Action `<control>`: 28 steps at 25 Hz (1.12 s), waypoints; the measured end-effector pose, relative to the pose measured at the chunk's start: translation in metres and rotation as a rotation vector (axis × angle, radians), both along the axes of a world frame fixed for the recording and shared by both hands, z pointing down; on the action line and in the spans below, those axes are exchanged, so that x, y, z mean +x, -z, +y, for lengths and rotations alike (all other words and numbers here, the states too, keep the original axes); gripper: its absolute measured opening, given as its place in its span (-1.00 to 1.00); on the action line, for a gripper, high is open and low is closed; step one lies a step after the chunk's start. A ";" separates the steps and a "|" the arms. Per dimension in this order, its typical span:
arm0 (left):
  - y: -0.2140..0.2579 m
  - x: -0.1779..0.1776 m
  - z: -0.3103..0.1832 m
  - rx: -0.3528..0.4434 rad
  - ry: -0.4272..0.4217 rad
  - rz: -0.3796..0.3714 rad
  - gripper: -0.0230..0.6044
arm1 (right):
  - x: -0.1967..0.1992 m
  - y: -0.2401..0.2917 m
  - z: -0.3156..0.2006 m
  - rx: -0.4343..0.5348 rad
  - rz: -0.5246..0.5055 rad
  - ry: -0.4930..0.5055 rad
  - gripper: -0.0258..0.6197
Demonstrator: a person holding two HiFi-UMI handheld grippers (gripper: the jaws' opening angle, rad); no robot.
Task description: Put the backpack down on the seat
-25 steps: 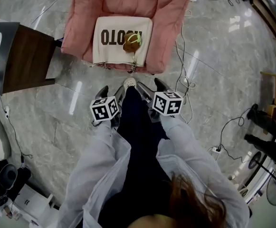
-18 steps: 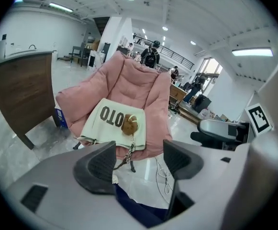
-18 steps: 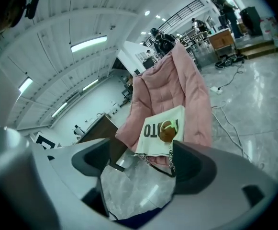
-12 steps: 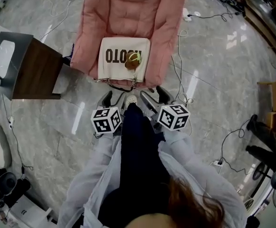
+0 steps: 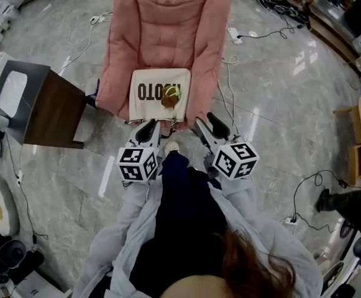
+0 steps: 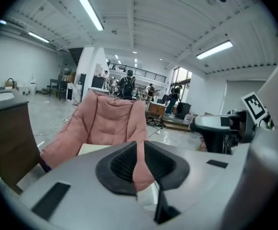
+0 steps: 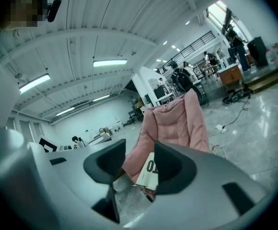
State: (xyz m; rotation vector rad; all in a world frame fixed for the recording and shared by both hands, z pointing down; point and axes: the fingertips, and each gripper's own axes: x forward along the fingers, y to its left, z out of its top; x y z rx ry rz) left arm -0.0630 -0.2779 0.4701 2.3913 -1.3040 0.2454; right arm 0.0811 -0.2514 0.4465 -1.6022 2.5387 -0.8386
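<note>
1. Pink padded chair [image 5: 168, 36] stands on the grey marble floor [image 5: 279, 92], straight ahead of the person; its seat holds the only load.
2. Cream backpack [image 5: 158, 90] already lies flat on that seat, with its print upside down to the person and its buckles hanging over the front edge toward the claws.
3. Left claw [image 5: 149, 128] hangs just short of that front edge, in line with the bag and probably the nearer. Its jaws are closing, almost together, on nothing.
4. Right claw [image 5: 209, 126] is off the bag's right corner, its jaws closing, half spread and empty.
5. Brown round charm [image 5: 171, 97] rests on the backpack.
</note>
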 end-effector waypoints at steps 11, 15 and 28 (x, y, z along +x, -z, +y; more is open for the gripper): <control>0.071 0.033 -0.017 0.161 -0.099 0.063 -0.86 | 0.036 0.034 0.000 0.079 0.144 -0.079 -0.89; 0.074 0.041 -0.017 0.172 -0.110 0.086 -0.86 | 0.040 0.033 -0.001 0.086 0.198 -0.079 -0.89; 0.063 0.048 -0.004 0.140 -0.143 0.079 -0.86 | 0.044 0.023 0.007 0.059 0.199 -0.101 -0.90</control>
